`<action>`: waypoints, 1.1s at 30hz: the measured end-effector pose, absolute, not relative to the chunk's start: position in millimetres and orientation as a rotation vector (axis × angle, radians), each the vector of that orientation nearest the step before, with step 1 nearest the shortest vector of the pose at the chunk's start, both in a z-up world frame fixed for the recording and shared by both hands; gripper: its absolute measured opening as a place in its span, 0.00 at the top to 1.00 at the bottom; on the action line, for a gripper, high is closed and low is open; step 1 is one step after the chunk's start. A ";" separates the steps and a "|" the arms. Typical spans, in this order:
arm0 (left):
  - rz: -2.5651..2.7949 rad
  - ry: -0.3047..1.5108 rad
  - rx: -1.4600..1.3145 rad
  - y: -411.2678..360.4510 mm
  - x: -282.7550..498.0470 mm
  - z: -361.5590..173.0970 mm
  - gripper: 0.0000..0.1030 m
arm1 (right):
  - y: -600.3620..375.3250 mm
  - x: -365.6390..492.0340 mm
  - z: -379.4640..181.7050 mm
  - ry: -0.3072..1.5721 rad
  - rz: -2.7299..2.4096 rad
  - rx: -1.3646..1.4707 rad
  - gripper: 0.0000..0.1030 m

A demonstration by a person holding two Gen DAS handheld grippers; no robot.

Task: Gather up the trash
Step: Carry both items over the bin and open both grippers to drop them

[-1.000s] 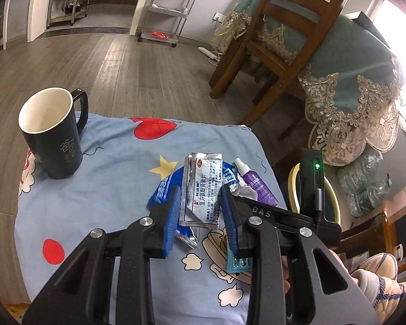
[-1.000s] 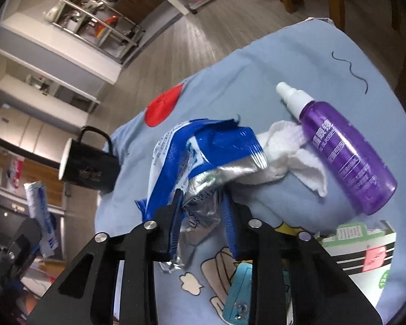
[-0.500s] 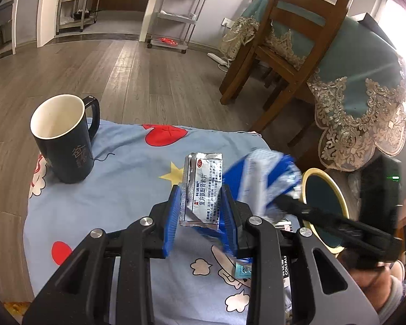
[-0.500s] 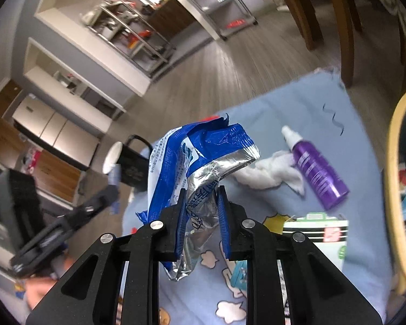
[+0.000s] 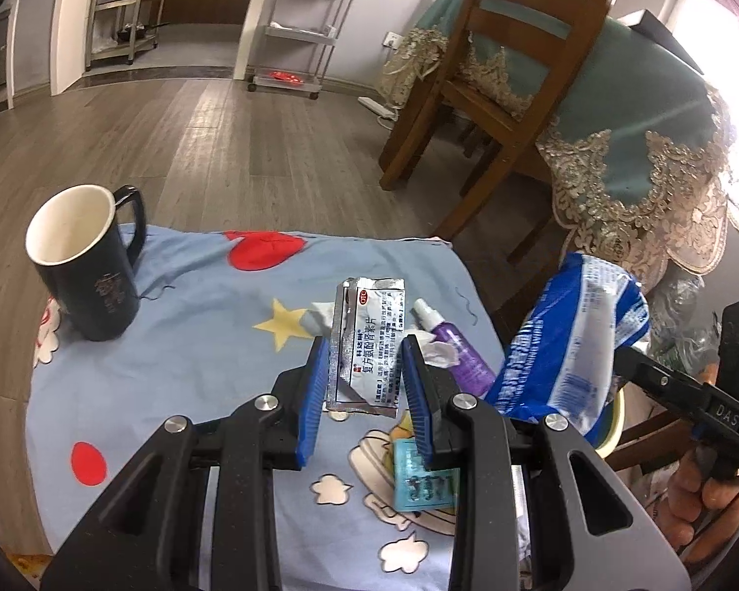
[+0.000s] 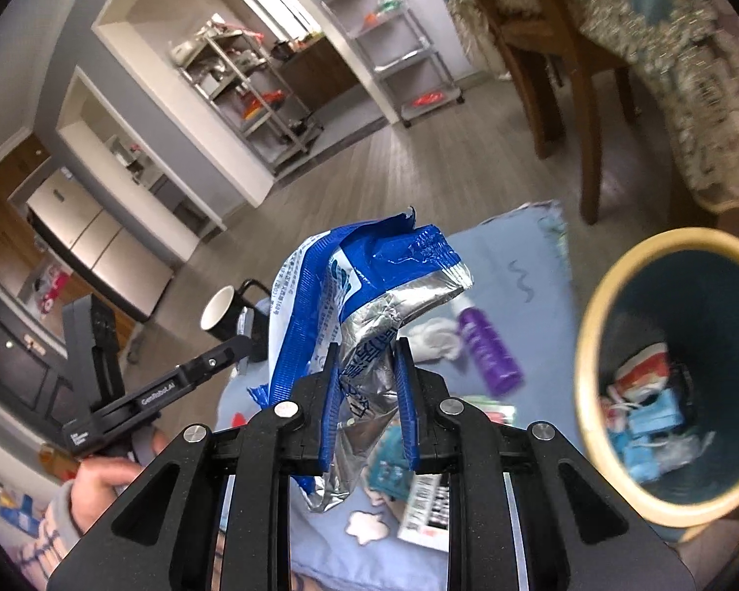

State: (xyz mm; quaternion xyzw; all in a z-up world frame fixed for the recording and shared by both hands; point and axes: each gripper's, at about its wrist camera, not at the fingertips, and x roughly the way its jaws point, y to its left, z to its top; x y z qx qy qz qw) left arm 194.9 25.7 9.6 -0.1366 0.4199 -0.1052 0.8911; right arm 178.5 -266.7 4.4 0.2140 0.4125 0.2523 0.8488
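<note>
right gripper (image 6: 364, 394) fingers pinch the blue foil wrapper (image 6: 354, 295), held up left of the bin (image 6: 586, 344); light, crinkly, slippery, best gripped by its crumpled middle. left gripper (image 5: 364, 384) clamps a foil sachet (image 5: 369, 340).

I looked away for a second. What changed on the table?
The right gripper, jaws closing further on the blue wrapper, lifted it off the cloth toward the bin. The left gripper kept holding its silver sachet; mug and purple bottle stayed.
</note>
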 end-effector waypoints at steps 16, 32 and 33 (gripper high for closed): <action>-0.380 0.880 -0.201 -64.9 200.7 18.9 0.71 | -361.2 146.6 12.3 0.764 0.302 0.418 0.78; -0.508 0.922 -0.141 -156.5 207.3 8.9 0.71 | -407.0 149.2 -22.8 0.824 0.032 0.341 0.78; -0.511 0.923 -0.139 -159.4 207.1 8.5 0.71 | -406.3 148.9 -25.7 0.835 0.023 0.335 0.78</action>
